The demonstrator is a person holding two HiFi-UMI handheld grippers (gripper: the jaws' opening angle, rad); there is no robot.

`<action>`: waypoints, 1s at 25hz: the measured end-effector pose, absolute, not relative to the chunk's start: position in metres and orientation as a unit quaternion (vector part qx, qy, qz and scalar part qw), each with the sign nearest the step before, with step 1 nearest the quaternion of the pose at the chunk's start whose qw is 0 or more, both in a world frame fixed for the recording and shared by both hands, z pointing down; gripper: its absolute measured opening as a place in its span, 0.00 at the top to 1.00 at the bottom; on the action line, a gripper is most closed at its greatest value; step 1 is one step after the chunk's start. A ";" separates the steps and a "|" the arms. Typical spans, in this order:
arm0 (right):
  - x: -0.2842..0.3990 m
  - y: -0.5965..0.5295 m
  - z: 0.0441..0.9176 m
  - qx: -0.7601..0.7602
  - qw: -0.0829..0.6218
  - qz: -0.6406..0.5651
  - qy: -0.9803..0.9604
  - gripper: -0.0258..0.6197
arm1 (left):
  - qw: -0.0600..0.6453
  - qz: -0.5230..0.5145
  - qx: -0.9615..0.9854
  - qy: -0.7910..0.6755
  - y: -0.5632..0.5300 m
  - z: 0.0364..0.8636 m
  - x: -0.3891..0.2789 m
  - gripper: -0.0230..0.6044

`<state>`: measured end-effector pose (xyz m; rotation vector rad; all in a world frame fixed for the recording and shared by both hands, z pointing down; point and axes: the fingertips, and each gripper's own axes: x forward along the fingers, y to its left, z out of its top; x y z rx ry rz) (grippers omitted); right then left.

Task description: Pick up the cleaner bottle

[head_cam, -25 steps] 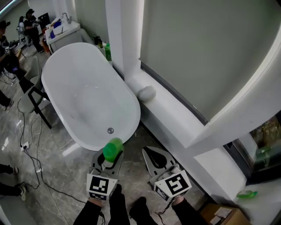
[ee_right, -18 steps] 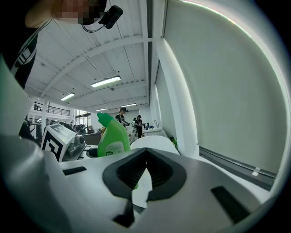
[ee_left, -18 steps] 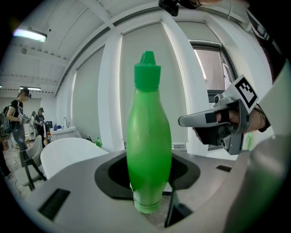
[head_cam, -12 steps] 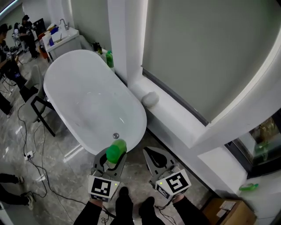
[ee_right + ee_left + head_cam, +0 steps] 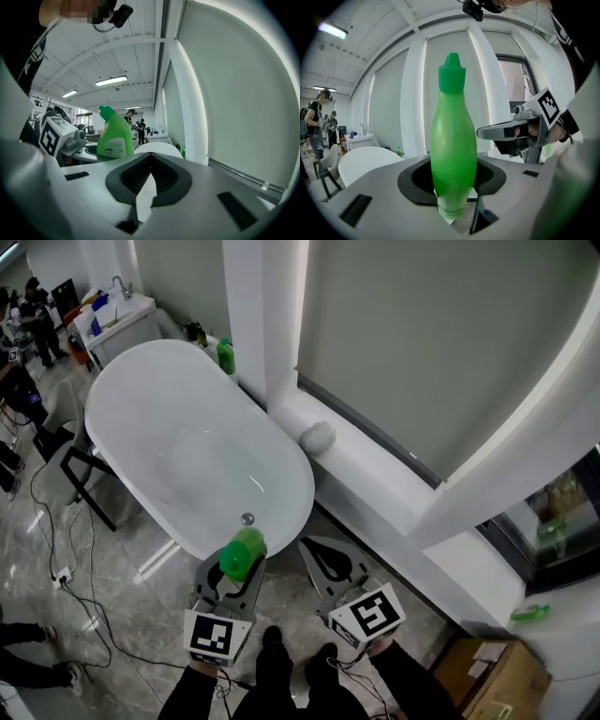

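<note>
Bottle [image 5: 241, 557] and grip matter most here: it stands cap-up, bright green, clamped between the left gripper's [image 5: 232, 573] jaws at the lower middle of the head view, off any surface, so the lift looks as good as done and the job now is to hold it well. Behind it, the white tub [image 5: 169, 427] fills the upper left, and its near rim lies just beyond the bottle; the bottle should be kept clear of that rim rather than brushed along it. A long white sill [image 5: 375, 484] runs down the right side, well apart and no hazard. Under both grippers is marble floor [image 5: 131, 596], hard enough that a drop could crack the plastic. The right gripper [image 5: 319, 554], just beside the left, has its jaws closed on nothing; it should stay off to its own side so it does not knock the bottle. In the left gripper view the pads sit low on the bottle's belly, with the base poking out beneath and most of the body above, so it is probably top-heavy: keeping that gripper level, with steady pressure and no quick swings, seems wise.
</note>
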<state>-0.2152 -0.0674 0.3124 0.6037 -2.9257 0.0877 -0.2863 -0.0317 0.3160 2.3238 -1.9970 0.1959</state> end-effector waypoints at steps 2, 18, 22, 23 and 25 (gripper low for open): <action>-0.217 -0.065 0.314 0.202 0.080 0.028 -0.976 0.96 | 0.031 0.069 0.761 -0.645 -0.029 0.315 -0.287 0.66; -0.229 -0.049 0.315 0.194 0.092 0.026 -0.976 0.96 | 0.029 0.066 0.761 -0.645 -0.018 0.309 -0.297 0.66; -0.232 -0.044 0.313 0.189 0.094 0.020 -0.977 0.96 | 0.032 0.069 0.760 -0.645 -0.014 0.310 -0.298 0.66; -0.233 -0.043 0.312 0.190 0.093 0.019 -0.977 0.96 | 0.032 0.069 0.761 -0.645 -0.013 0.309 -0.299 0.66; -0.234 -0.041 0.310 0.190 0.093 0.018 -0.977 0.96 | 0.032 0.068 0.761 -0.645 -0.012 0.307 -0.300 0.66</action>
